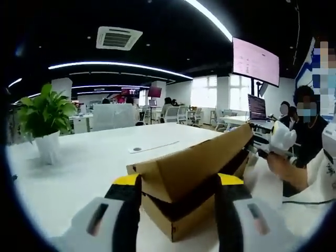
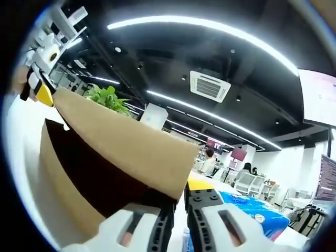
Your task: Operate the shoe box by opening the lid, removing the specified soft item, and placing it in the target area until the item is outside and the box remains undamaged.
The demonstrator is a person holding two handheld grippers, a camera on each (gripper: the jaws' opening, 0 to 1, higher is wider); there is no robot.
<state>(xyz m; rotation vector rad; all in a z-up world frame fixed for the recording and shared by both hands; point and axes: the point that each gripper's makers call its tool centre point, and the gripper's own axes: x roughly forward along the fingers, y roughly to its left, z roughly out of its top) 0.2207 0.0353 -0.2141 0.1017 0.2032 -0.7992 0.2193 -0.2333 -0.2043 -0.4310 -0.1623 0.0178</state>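
Open-plan office: rows of desks and chairs [image 1: 176,113] ahead, wall monitor [image 1: 255,61] up right, ceiling air-conditioning vent [image 1: 118,38] overhead.

Potted plant [image 1: 44,118] on white table [image 1: 94,163]; wall screen [image 1: 255,61] overhead; blue packet [image 2: 252,210], perhaps wipes.

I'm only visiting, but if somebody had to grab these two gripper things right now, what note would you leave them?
Left gripper: open, its jaws on either side of the cardboard shoe box's near corner, gripping nothing.
Right gripper: jaws nearly together at the edge of the lid; whether they pinch it can't be told.
The box sits on the white table, with a potted plant behind it.
Done: lid raised partway, tilted like a ramp.
Left: open it fully, take out the soft item, which isn't visible inside yet, and set it in the target area.
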